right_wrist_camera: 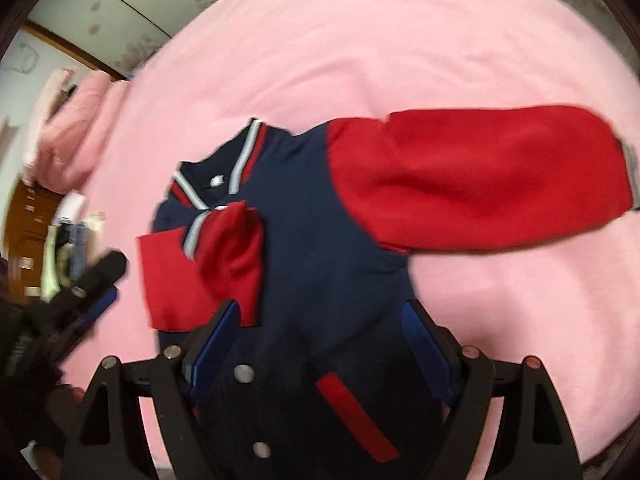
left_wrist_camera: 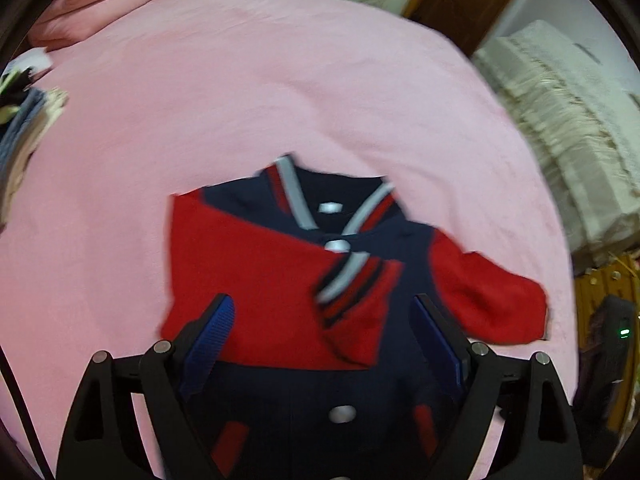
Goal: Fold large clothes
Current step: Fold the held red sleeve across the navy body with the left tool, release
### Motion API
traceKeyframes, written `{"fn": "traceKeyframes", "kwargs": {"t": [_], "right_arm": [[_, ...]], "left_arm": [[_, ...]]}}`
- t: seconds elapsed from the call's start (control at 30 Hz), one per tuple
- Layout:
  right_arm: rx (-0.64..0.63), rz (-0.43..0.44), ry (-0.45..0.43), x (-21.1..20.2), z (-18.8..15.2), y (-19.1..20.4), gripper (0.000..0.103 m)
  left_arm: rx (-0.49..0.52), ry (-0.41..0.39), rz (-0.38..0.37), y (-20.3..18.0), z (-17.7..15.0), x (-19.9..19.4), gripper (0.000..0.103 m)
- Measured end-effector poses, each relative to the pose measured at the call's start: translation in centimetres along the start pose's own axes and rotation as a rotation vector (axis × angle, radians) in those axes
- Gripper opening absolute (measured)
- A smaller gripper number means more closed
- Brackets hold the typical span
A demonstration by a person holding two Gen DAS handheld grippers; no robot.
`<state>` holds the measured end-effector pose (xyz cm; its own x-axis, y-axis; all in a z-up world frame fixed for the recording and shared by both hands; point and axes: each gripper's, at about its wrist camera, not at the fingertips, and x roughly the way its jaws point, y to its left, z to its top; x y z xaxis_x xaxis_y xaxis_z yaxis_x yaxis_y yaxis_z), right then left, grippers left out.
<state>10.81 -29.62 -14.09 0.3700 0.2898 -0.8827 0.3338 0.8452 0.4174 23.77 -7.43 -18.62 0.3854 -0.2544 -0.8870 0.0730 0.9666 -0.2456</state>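
Observation:
A navy varsity jacket [left_wrist_camera: 304, 392] with red sleeves and a striped collar lies front up on the pink bed [left_wrist_camera: 240, 92]. One red sleeve [left_wrist_camera: 256, 280] is folded across the chest, its striped cuff near the collar. The other sleeve [right_wrist_camera: 492, 180] lies stretched out to the side. My left gripper [left_wrist_camera: 324, 308] is open and empty, hovering over the folded sleeve. My right gripper [right_wrist_camera: 320, 312] is open and empty above the jacket body [right_wrist_camera: 320, 264]. The left gripper also shows at the left edge of the right wrist view [right_wrist_camera: 96, 280].
A folded pink quilt [left_wrist_camera: 100, 8] lies at the bed's far corner. A stack of folded clothes [left_wrist_camera: 24, 128] sits at the bed's left side. A cream textured blanket [left_wrist_camera: 560, 128] lies beyond the right edge. A wooden door [left_wrist_camera: 460, 0] stands behind.

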Motion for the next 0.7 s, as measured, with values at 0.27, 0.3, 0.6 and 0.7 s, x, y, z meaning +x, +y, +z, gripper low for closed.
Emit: {"fn": "traceKeyframes", "kwargs": {"t": [0.27, 0.3, 0.6, 0.7], "right_arm": [[-0.194, 0.074, 0.040, 3.6, 1.7, 7.7, 0.081], [-0.234, 0.049, 0.056, 4.5, 1.7, 9.1, 0.081], [-0.405, -0.295, 0.044, 9.3, 2.5, 10.1, 0.081], [-0.313, -0.333, 0.001, 6.6, 3.6, 5.6, 0.081]], "left_arm": [[-0.160, 0.080, 0.222, 10.2, -0.1, 2.2, 0.087], [-0.172, 0.089, 0.244, 10.6, -0.2, 2.6, 0.087], [-0.271, 0.197, 0.355, 13.5, -1.6, 7.6, 0.086], [-0.266, 0.192, 0.370, 13.8, -2.0, 7.7, 0.086]]}}
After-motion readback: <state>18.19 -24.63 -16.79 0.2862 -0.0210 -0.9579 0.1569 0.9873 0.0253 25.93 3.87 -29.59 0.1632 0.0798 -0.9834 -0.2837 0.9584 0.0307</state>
